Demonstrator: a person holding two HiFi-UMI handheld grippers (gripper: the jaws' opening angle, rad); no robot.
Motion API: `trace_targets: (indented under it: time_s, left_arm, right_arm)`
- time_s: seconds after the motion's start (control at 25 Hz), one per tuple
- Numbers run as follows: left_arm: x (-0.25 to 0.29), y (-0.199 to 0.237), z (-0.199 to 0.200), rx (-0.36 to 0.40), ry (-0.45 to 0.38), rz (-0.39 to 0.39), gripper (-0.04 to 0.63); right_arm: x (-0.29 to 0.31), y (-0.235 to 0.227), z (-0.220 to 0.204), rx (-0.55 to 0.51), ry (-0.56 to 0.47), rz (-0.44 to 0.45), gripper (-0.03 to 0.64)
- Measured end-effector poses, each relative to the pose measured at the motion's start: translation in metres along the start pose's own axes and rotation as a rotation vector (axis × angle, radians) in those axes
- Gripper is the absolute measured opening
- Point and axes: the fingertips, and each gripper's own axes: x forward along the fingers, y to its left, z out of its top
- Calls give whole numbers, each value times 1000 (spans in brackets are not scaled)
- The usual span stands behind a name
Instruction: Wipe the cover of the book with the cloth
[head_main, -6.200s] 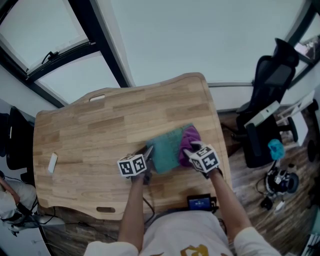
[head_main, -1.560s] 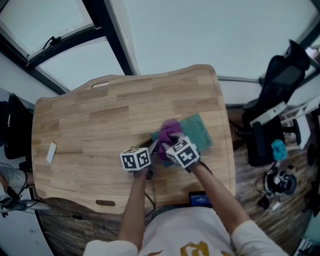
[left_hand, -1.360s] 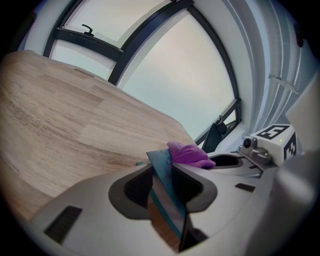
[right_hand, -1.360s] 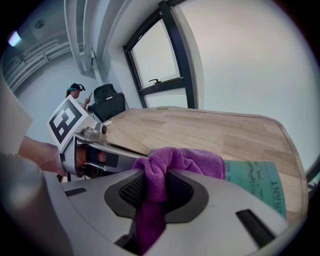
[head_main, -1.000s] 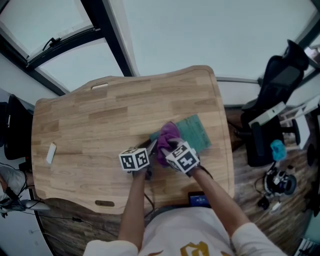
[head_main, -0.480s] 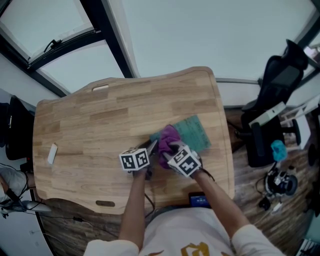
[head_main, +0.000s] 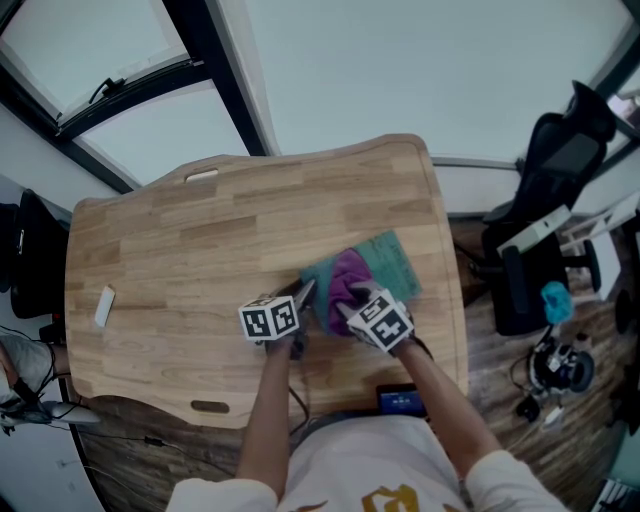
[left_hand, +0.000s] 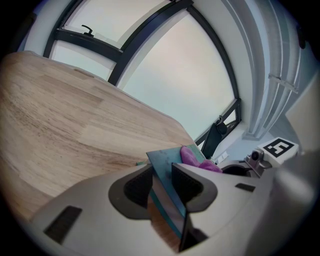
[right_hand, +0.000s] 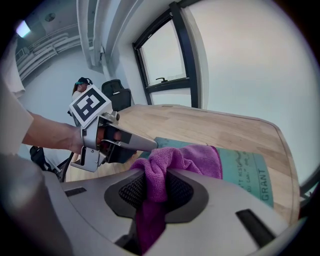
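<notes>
Both tongs clenched: left tongs (left_hand: 162, 185) on book (head_main: 392, 262) corner, right tongs (right_hand: 155, 192) on purple cloth (head_main: 345, 278) bunched on cover, near right edge of counter (head_main: 180, 260). Risk: corner grip looks thin; firm stroke may pull book free, poss. off edge.

Grippers: two, left (left_hand: 161, 169) and right (right_hand: 157, 176). Book (head_main: 392, 262): one, clamped in the left jaws. Cloth (head_main: 345, 278): one, pinched in the right jaws. Table (head_main: 200, 240): one, beneath both. Small white object (head_main: 103, 308): one, well left of the left gripper.
</notes>
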Motion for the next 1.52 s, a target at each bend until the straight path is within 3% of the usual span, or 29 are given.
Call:
trace_targets:
  time_s: [0.32, 1.52]
  left_arm:
    - [-2, -5, 5, 11, -4, -12, 121]
    - [-1, -5, 5, -3, 6, -30, 120]
  right_arm:
    - [-10, -32, -14, 32, -15, -62, 77]
    - [-42, -90, -37, 183, -41, -161, 77]
